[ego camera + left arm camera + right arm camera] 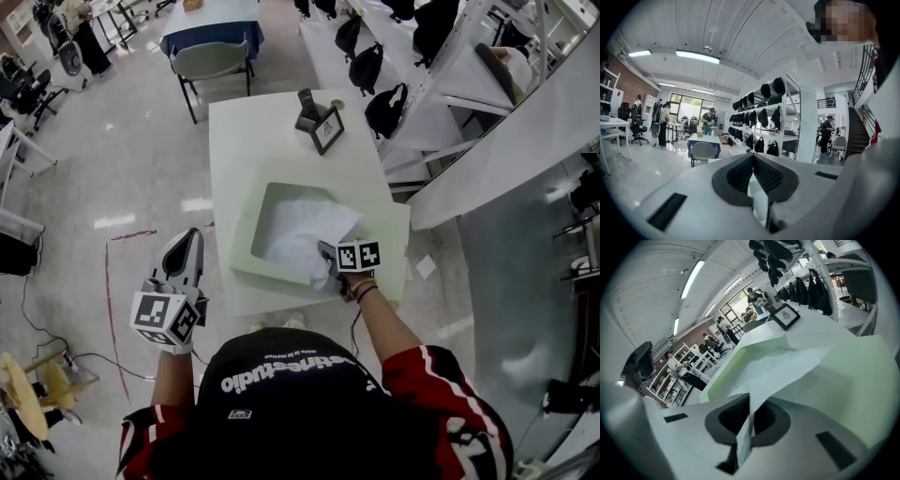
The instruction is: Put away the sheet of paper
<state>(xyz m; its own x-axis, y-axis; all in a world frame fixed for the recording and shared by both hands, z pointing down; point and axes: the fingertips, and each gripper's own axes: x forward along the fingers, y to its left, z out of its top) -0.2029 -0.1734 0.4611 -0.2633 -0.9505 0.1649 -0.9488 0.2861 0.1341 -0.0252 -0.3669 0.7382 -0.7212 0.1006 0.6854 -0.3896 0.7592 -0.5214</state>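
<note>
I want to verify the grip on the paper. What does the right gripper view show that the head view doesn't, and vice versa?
Only the right gripper view: the right gripper with its jaws shut on the edge of the sheet of paper, which runs between them. Only the head view: the left gripper, held left of the table, and the green tray's whole outline. Both: the sheet lying over the tray, and the picture frame farther along the table.
</note>
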